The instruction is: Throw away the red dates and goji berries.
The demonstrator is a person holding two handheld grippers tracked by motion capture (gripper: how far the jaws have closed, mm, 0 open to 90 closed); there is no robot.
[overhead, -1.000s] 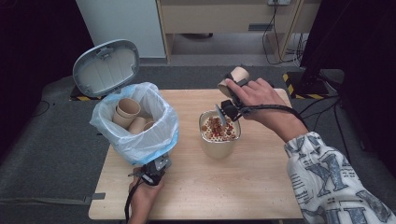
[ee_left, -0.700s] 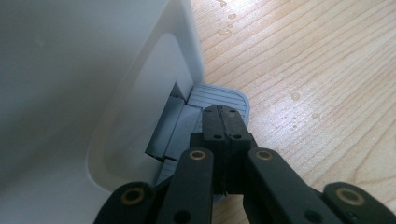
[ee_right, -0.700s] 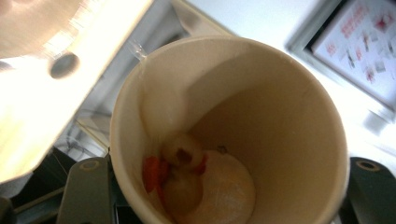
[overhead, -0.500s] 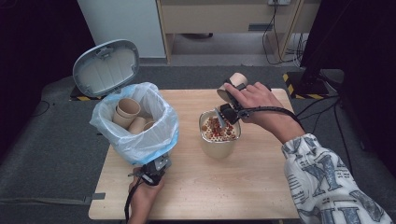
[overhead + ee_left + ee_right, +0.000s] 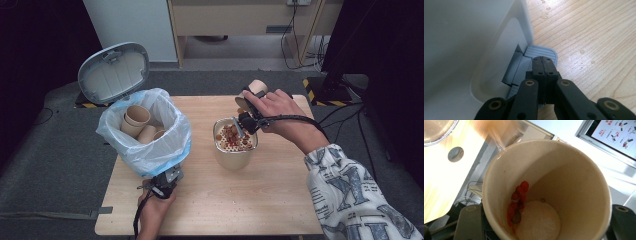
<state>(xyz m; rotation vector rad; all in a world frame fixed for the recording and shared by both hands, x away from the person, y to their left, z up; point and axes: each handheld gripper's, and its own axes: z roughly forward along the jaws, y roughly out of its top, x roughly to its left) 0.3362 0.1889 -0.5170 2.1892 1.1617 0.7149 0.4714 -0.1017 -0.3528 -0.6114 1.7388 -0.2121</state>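
The right claw (image 5: 243,107) pinches a paper cup (image 5: 252,92) by its wall and holds it tipped over a strainer (image 5: 235,138) that sits in a beige container (image 5: 233,157) near the middle of the counter (image 5: 280,200). The cup's long axis slants: its base points up and away from the person, its mouth down toward the strainer. In the right gripper view, the cup's interior (image 5: 549,195) shows a few red scraps (image 5: 519,200) clinging to the wall near the base, so the emptying appears not quite complete.

The left claw (image 5: 167,181) is pressed together with nothing between the jaws. In the left gripper view, its tip (image 5: 543,65) bears down on the grey foot pedal (image 5: 541,53) at the base of the white bin (image 5: 474,37). The bin's lid (image 5: 114,72) stands raised, and the blue-lined bin (image 5: 165,150) already holds several cups (image 5: 137,116).

The governing relation: the open bin lies to the left of the held cup, across the strainer, with the right hand (image 5: 275,107) the only hand able to carry the cup there. The left hand (image 5: 152,210) is occupied at the pedal.

The contact of the right claw's pads on the cup wall is hidden behind the hand in the high view. What the red pieces in the strainer are cannot be told with certainty; they are probably food remains.
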